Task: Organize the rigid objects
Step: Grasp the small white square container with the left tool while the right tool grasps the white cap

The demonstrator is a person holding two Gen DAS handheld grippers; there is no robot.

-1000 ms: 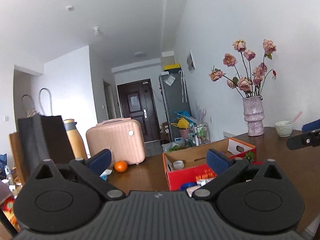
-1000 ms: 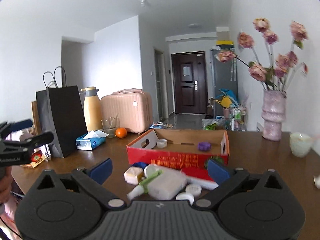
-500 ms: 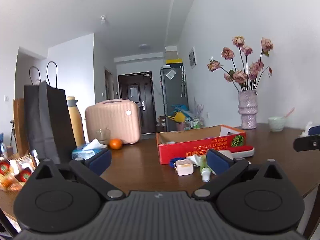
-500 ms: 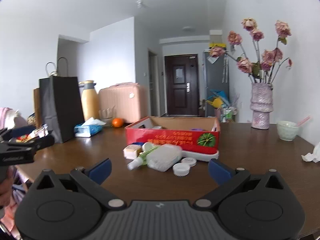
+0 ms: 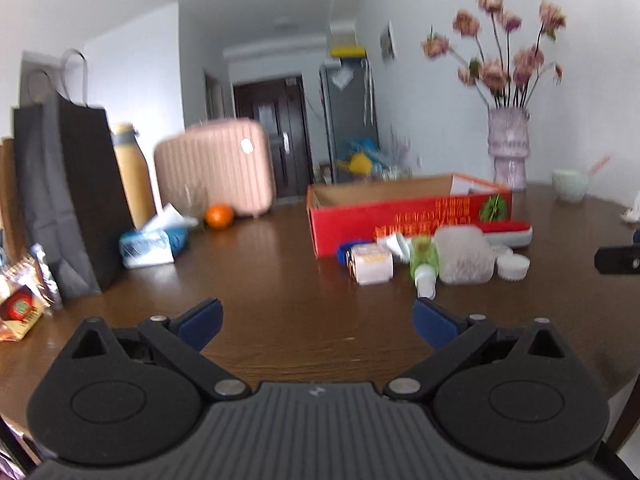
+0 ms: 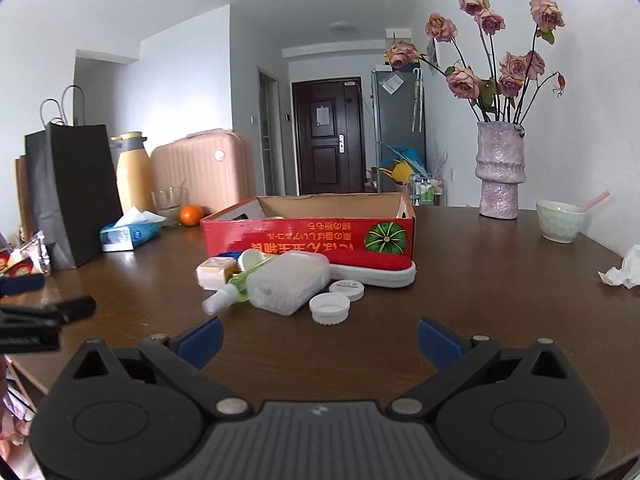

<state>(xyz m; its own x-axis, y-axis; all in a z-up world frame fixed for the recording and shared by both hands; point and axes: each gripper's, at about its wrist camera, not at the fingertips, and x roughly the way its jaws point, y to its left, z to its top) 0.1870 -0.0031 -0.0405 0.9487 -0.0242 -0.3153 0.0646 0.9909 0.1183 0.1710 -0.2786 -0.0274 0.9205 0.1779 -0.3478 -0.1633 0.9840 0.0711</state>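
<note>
Right wrist view shows the right gripper (image 6: 318, 334) spread wide and holding nothing, hovering low over the dark table (image 6: 500, 280) with the cluttered pile straight ahead. Half a second ago the pile sat further off in this view and the box stood higher against the room; now the camera is lower and nearer, so the approach looks to be under way rather than any pick begun.

The pile lies just in front of the red box (image 6: 308, 236): a clear case (image 6: 288, 286) with a green spray bottle (image 6: 230, 294) leaning against its left side, a small soap box (image 6: 212, 272) behind that, and two white caps (image 6: 330, 308) just to the right of the case. A white-and-red brush (image 6: 380, 274) lies along the foot of the box. Nothing from the pile can be seen inside the box from this low angle, so the sorting seems barely started.

From the left wrist view, which is blurred, the left gripper (image 5: 318, 322) is likewise spread and empty, near the table and angled toward the same pile; it has dropped from a more level outlook since half a second ago. Neither gripper touches anything. The caps sit nearest the right gripper and look like the easiest first pick.
</note>
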